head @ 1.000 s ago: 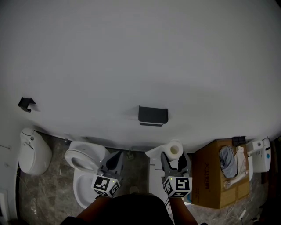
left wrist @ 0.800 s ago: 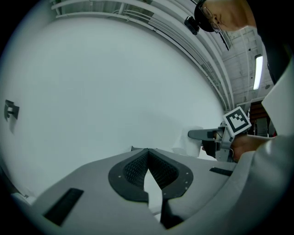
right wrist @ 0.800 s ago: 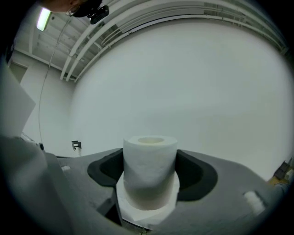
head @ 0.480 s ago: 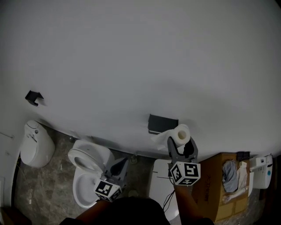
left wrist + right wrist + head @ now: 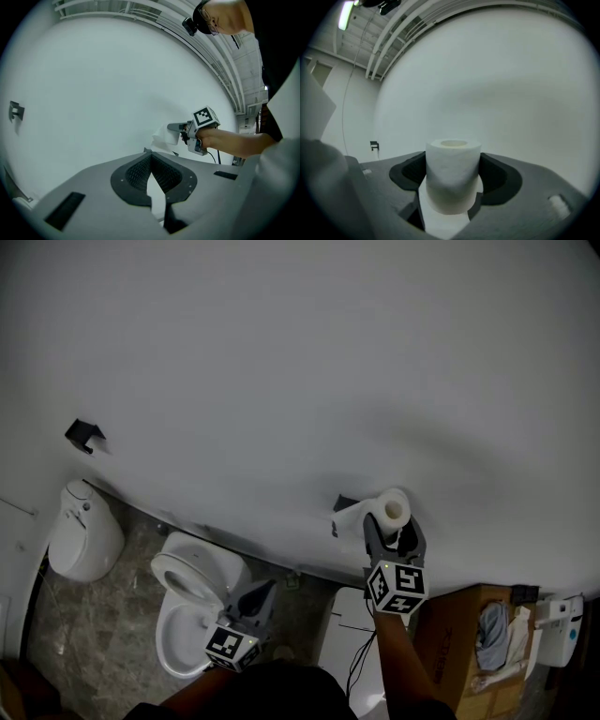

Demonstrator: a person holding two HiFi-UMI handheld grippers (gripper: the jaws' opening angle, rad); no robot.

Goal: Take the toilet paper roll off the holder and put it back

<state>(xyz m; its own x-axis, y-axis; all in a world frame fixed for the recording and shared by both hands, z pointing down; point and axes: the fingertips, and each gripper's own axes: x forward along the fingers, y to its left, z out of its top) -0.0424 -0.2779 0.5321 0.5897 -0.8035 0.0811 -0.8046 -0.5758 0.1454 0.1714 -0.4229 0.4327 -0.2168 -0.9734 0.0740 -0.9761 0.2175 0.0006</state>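
Rising from its earlier spot low beside the cardboard box (image 5: 469, 638), the right gripper (image 5: 392, 532) is now sitting high against the white wall (image 5: 300, 362), and the toilet paper roll (image 5: 390, 511) is riding up with it. The left gripper (image 5: 265, 589) is hanging lower than it was, over the toilet (image 5: 187, 601).

The right forearm is reaching steeply up from the bottom of the head view, bare, with the marker cube facing the camera. Seen from the left gripper view, the right hand (image 5: 212, 138) is wrapping the handle and pointing the jaws at the wall. Those jaws are standing wide and pressing on both sides of the roll, which is standing upright between them with its hollow core facing up. A loose sheet is trailing off the roll to the left.

The left gripper is resting tilted, its jaws drawn together at the tips and gripping nothing.

The black holder (image 5: 341, 502) is peeking out just left of and behind the roll, mostly covered by the loose sheet; whether the roll is touching it cannot be told. Above and to the right of the roll the wall is running bare and wide. A small black hook (image 5: 84, 435) is sitting far to the left on the wall. Below, the toilet is lying well apart to the left and the cardboard box well apart to the lower right, so the right forearm is passing between them.
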